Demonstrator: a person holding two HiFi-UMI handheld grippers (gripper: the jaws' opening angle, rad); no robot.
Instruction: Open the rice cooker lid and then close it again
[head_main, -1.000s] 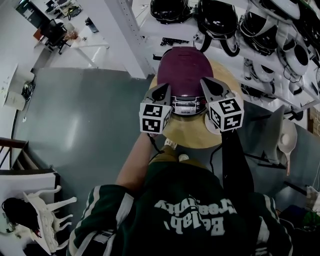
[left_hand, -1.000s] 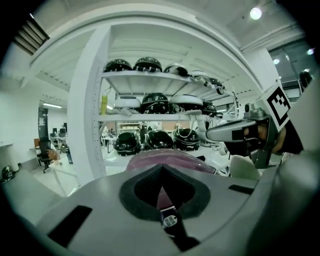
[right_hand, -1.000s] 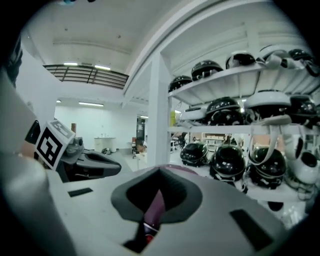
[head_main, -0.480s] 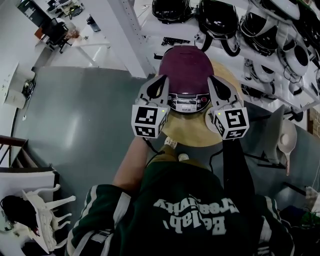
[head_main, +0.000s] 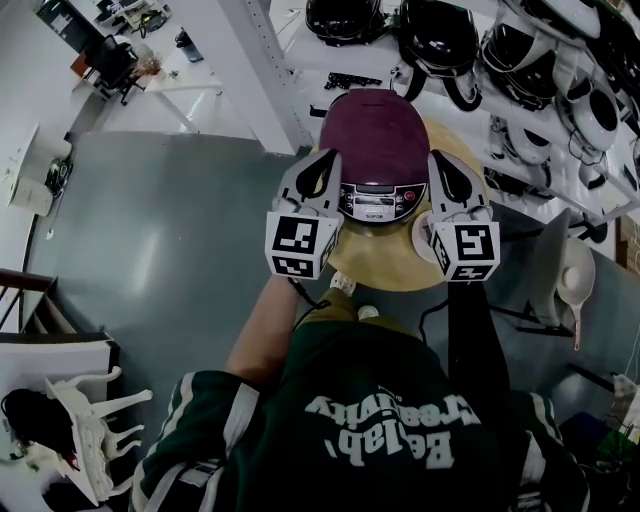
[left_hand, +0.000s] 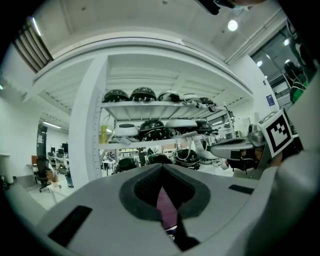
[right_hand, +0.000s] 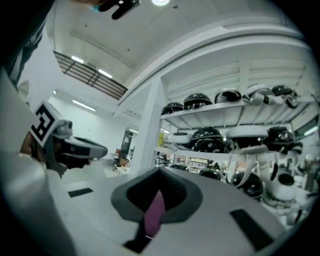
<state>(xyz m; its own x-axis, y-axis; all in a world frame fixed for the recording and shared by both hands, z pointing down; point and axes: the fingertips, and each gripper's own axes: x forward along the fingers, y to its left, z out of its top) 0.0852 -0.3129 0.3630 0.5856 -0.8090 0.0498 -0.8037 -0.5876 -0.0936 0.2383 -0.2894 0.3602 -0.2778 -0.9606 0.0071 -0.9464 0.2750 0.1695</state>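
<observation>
I see the rice cooker (head_main: 373, 135) on the round desk (head_main: 380, 268), its maroon lid down. My left gripper (head_main: 323, 165) and right gripper (head_main: 442, 168) flank it. Both pairs of fingers (left_hand: 95, 200) are pressed together, holding nothing, with only a sliver of maroon showing between them.

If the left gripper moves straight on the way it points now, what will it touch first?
Probably the maroon lid of the rice cooker, which shows through the slit between the left gripper's jaws. In the head view the tip sits at the cooker's left edge, so it might only graze the side.
</observation>
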